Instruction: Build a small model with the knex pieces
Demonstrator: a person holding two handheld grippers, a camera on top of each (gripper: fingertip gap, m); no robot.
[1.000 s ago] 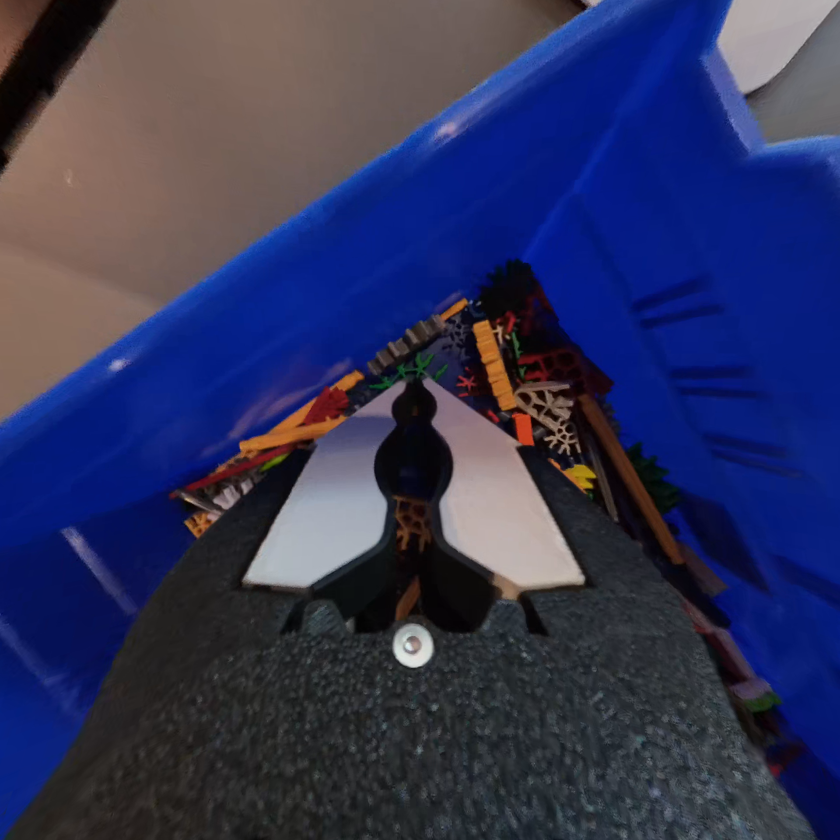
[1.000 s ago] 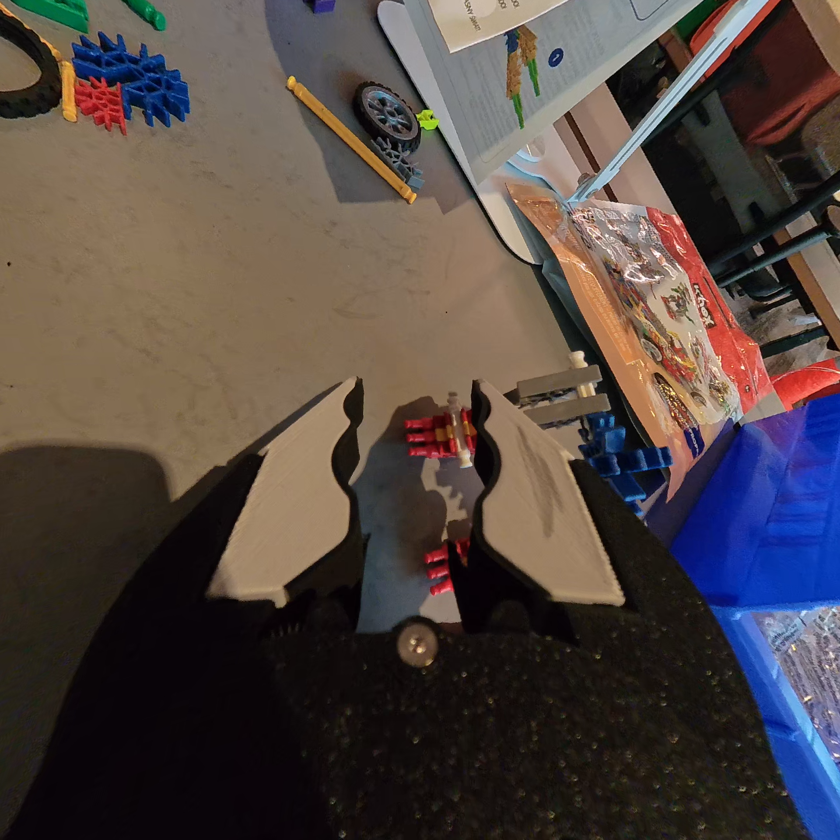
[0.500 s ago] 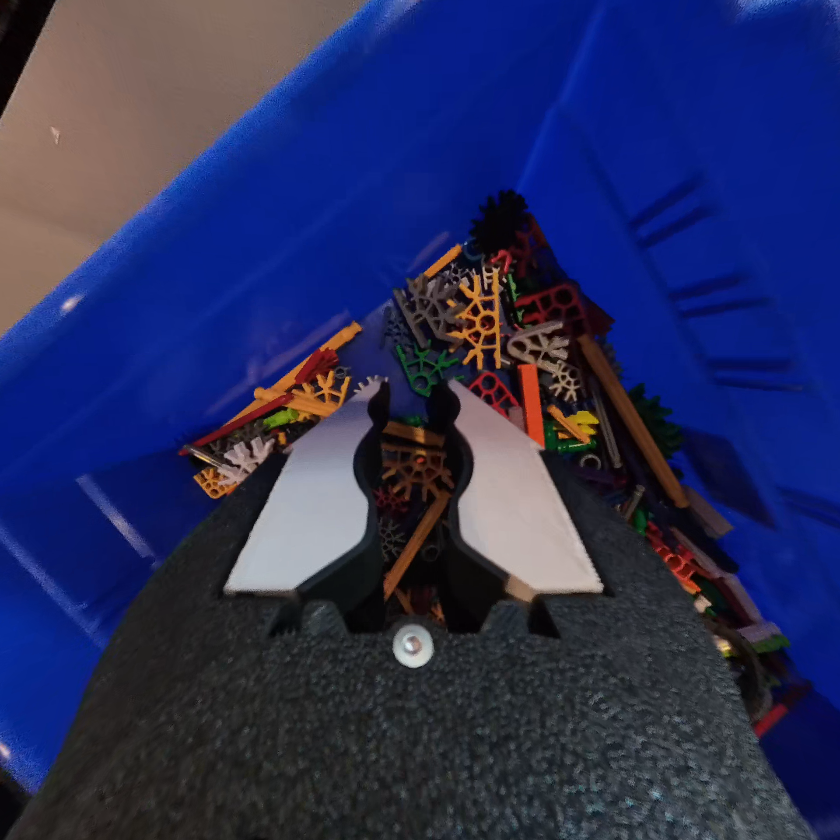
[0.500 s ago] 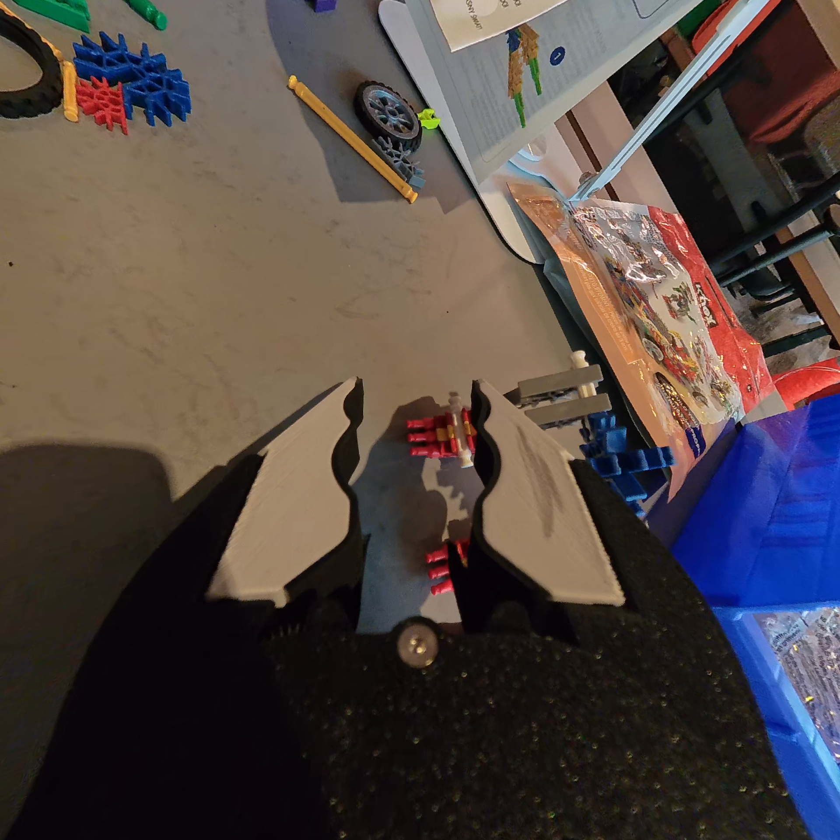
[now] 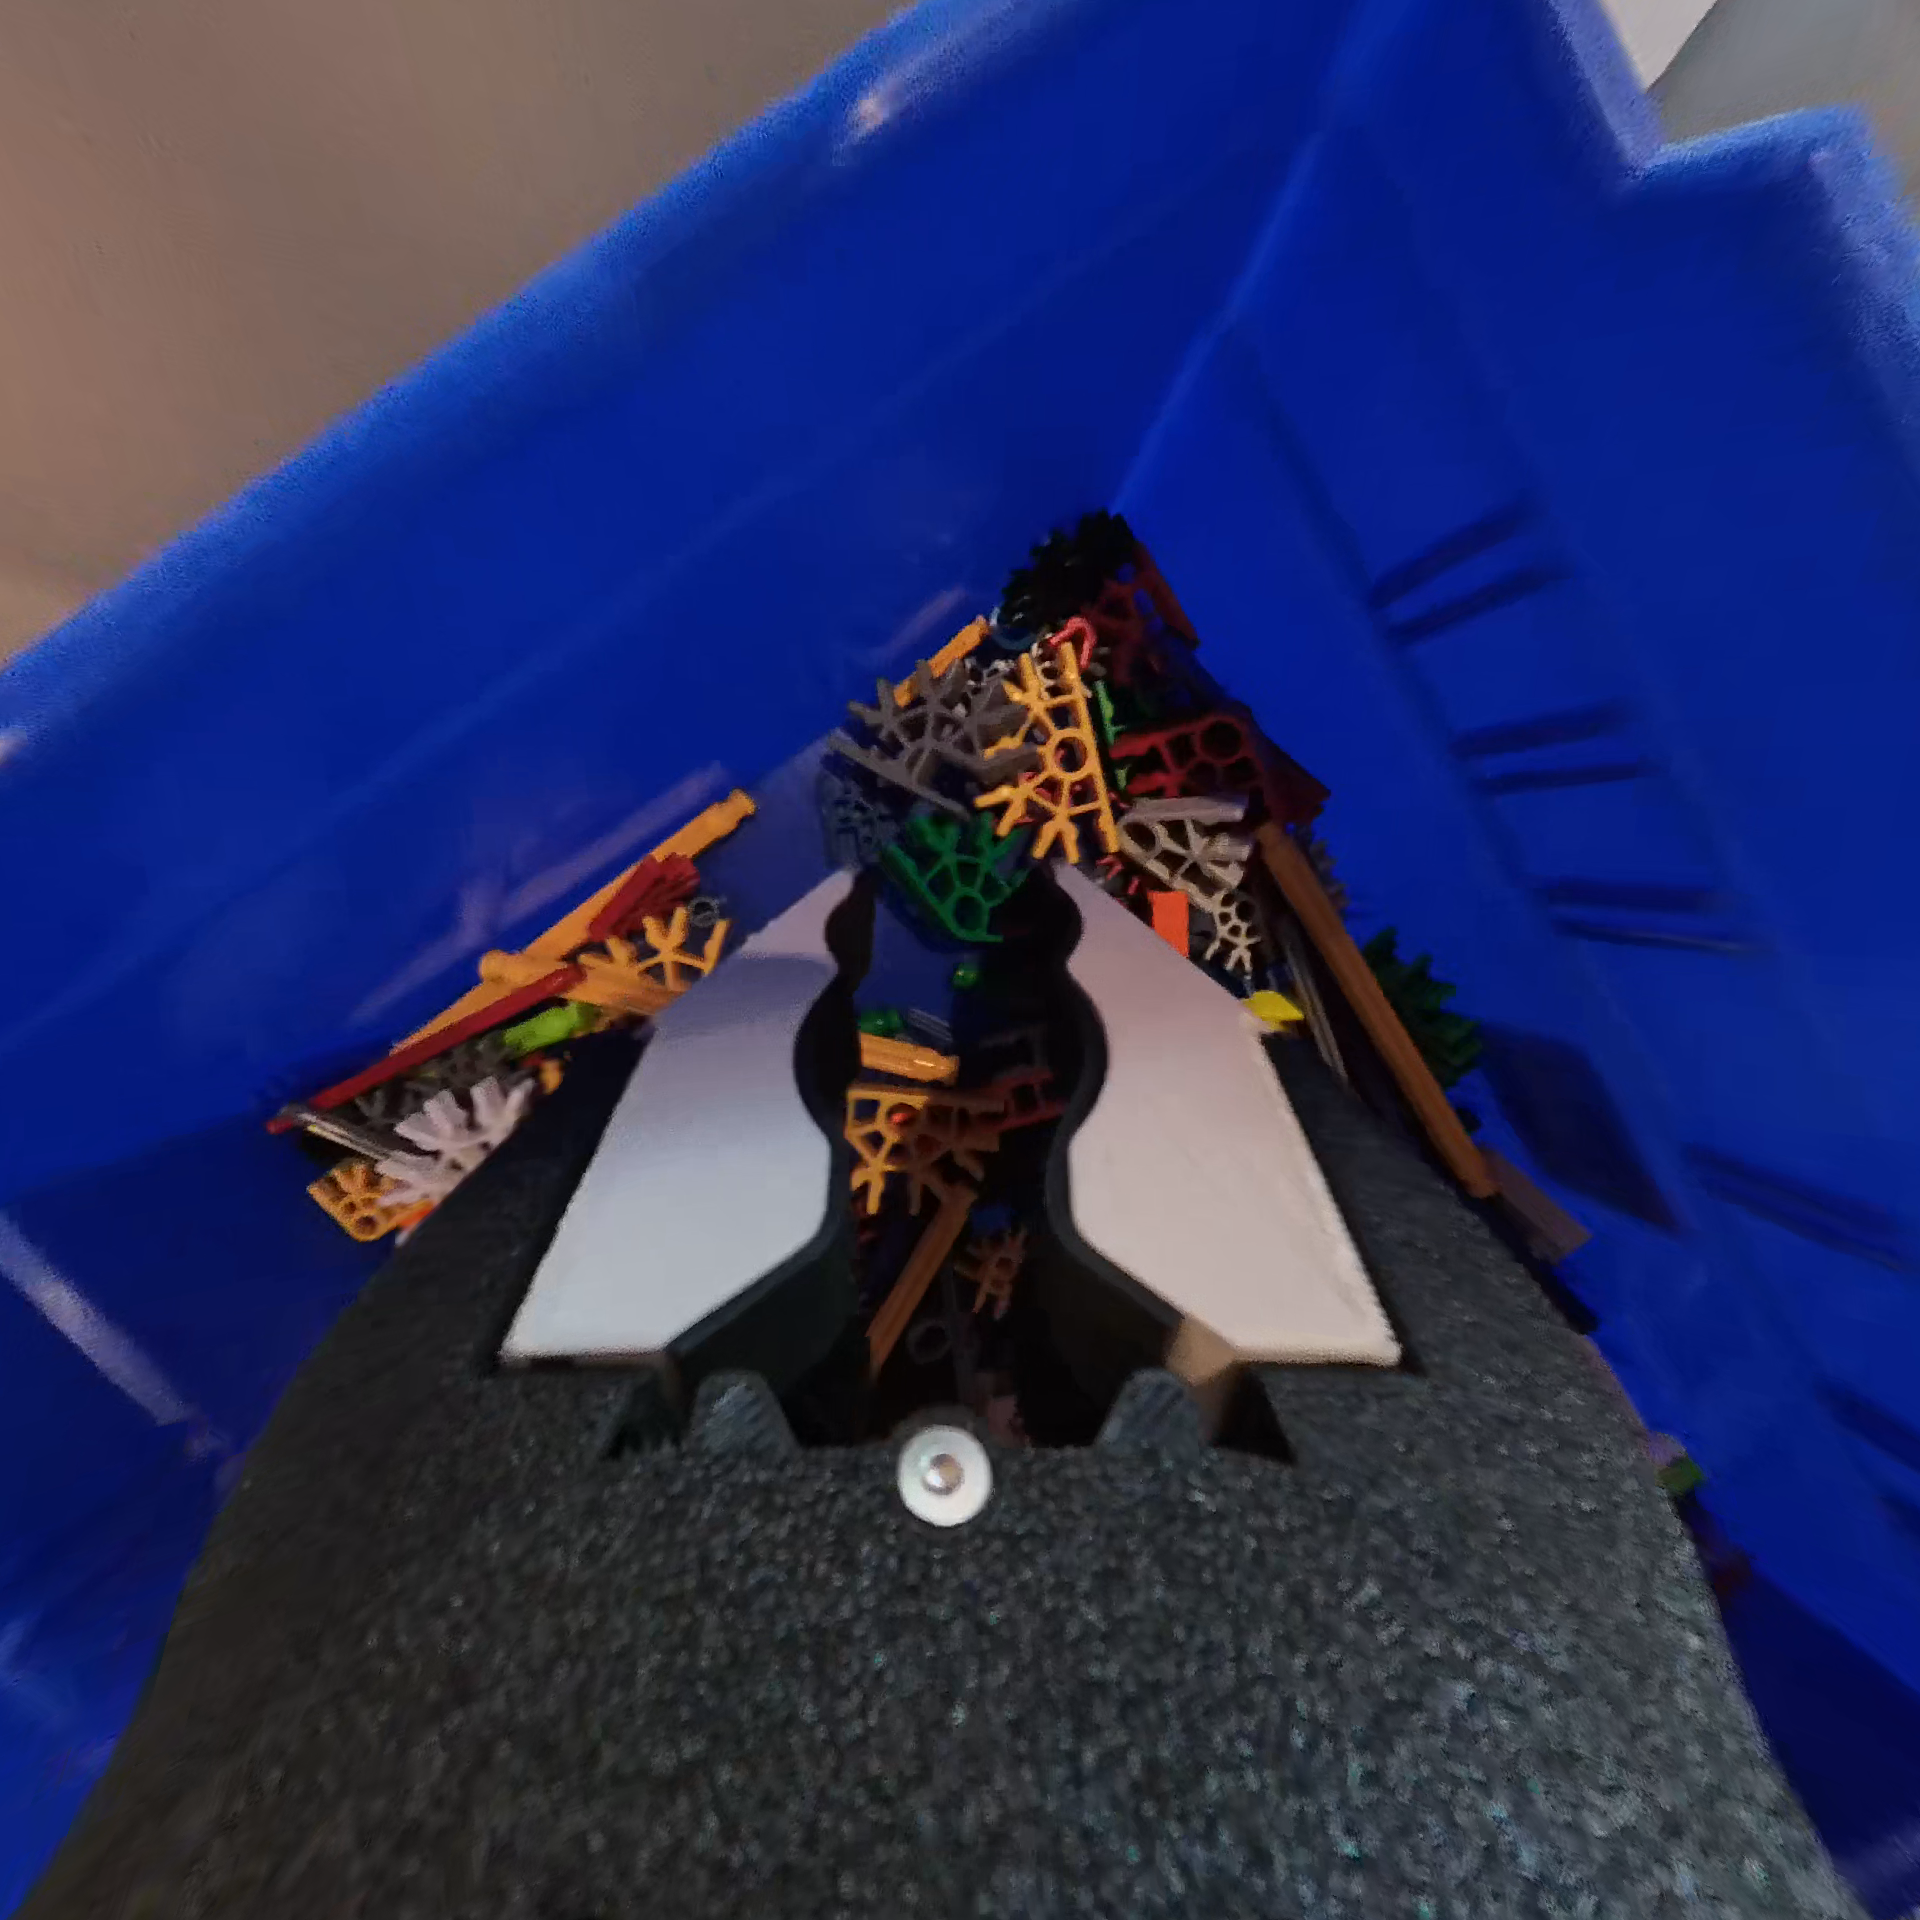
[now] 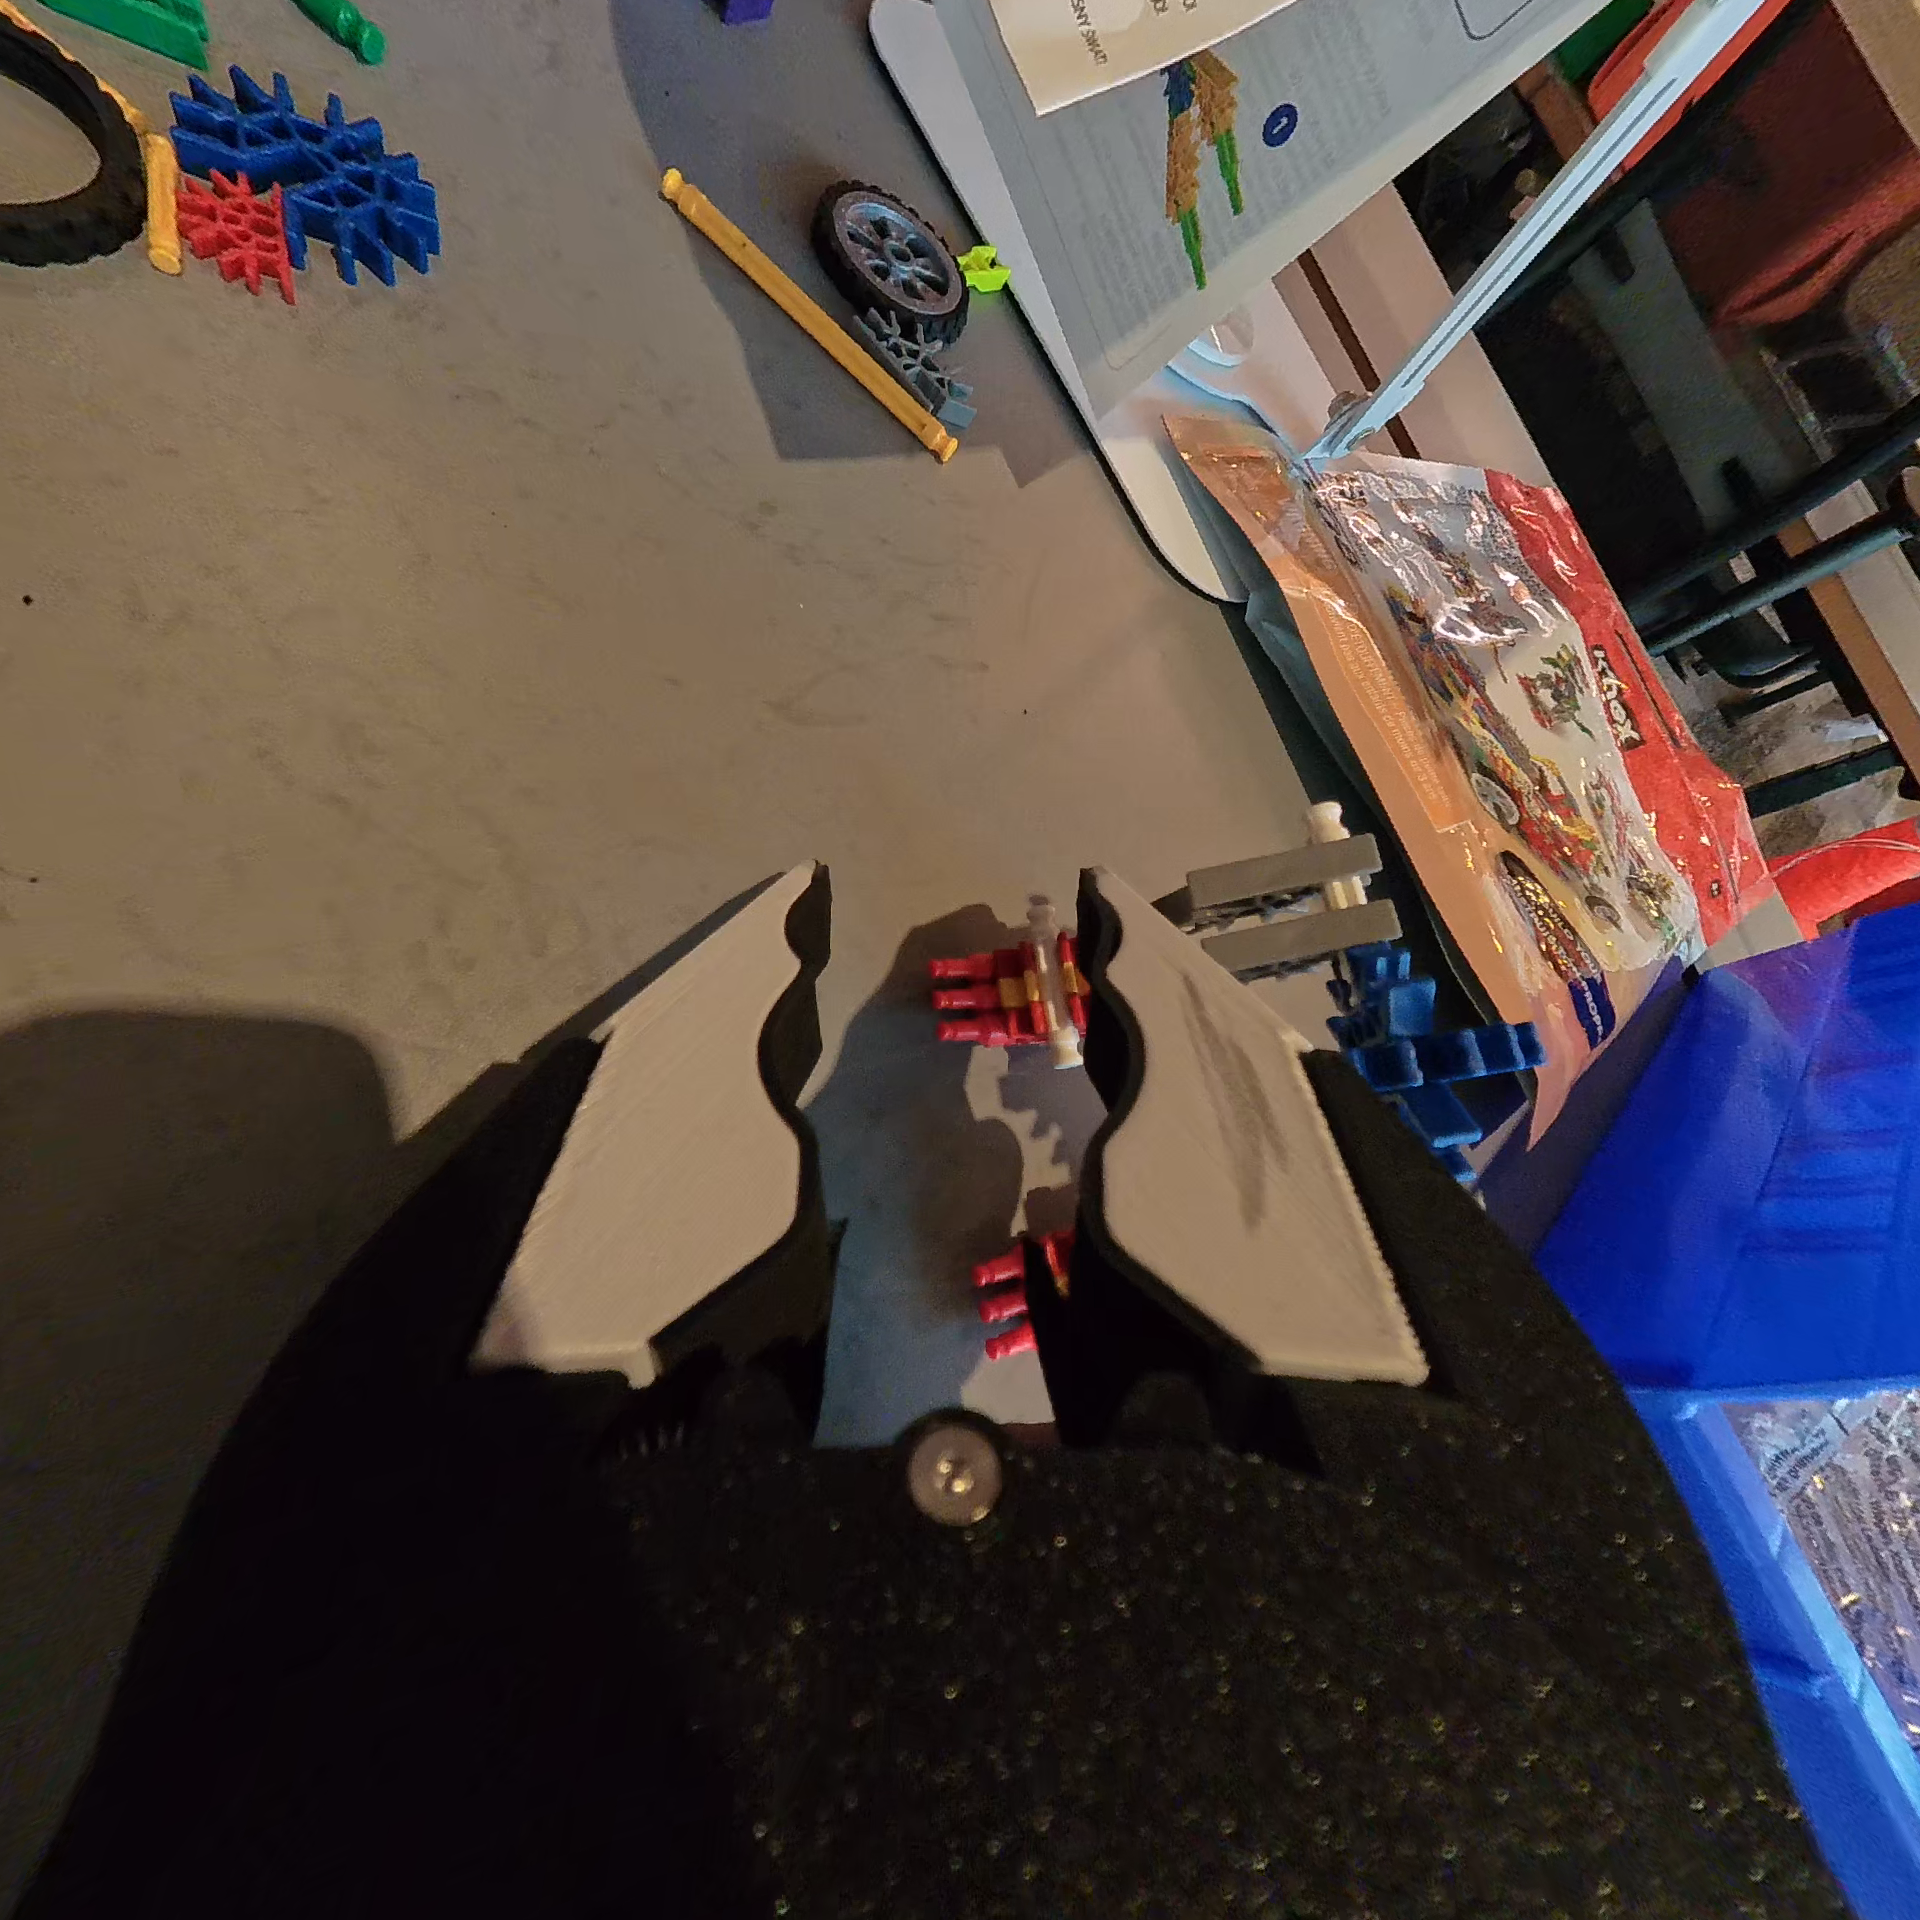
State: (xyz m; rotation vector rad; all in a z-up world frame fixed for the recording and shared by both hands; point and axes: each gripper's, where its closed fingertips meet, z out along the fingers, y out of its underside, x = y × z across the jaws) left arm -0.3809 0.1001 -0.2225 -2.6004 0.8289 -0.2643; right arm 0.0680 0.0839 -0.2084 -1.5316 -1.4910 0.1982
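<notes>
So the left gripper (image 5: 951,904) is down inside a deep blue plastic bin (image 5: 727,499), jaws spread and holding nothing, right over a heap of small plastic construction pieces (image 5: 1039,790); an orange fan-shaped connector (image 5: 914,1132) sits between the fingers, untouched as far as I can tell. The right gripper (image 6: 951,883) hangs released above the grey bench (image 6: 520,623), with a little red-and-yellow rod assembly (image 6: 997,997) just ahead between its tips. A grey-hubbed toy wheel (image 6: 899,260) and a long yellow plastic rod (image 6: 805,312) lie well beyond it.
</notes>
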